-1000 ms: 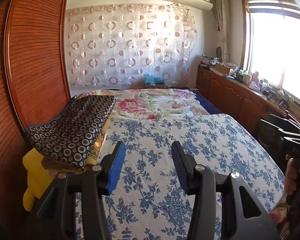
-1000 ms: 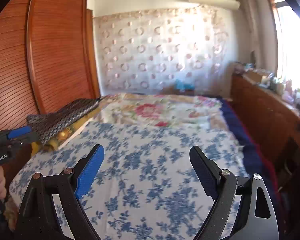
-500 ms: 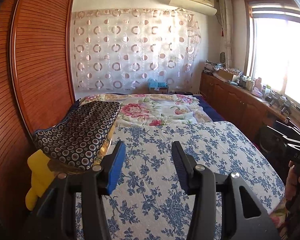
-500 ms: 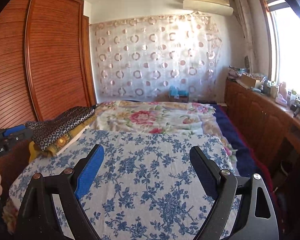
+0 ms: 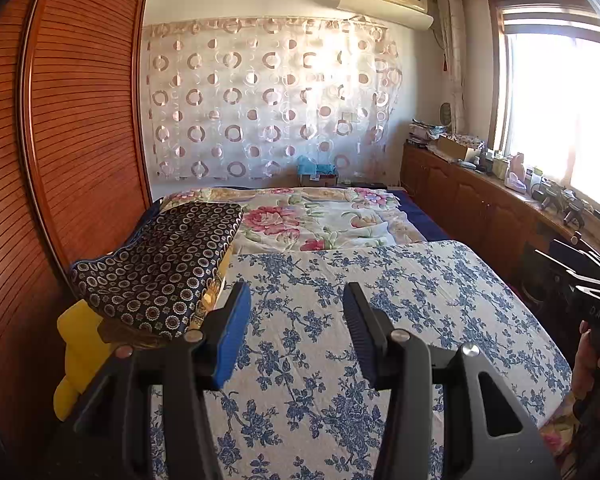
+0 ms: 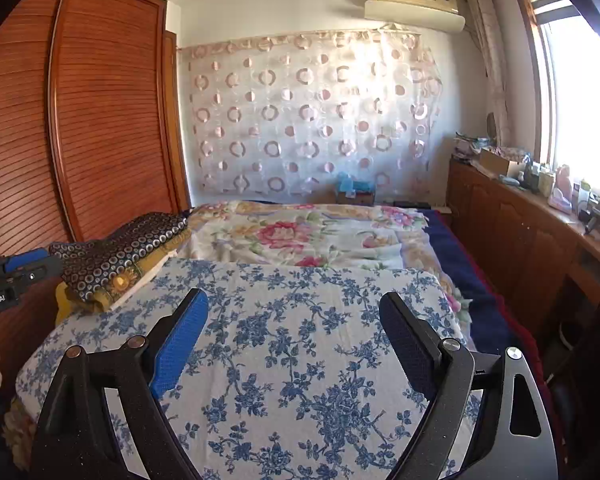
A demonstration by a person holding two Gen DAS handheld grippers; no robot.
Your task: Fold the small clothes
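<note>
Left gripper: black plastic frame, ribbed blue pads, jaws parted to moderate gap, nothing between.
Right gripper: same build, jaws spread wide, empty.
Both poised over white quilted bedspread with blue flower print, flat, lightly puckered.
Folded dark navy cloth with small ring pattern atop stack at bedspread's left edge, beside slatted reddish wood wardrobe.
Yellow fabric beneath, possibly more folded clothes; hard to tell.
Pink-rose floral quilt beyond, wrinkled.
</note>
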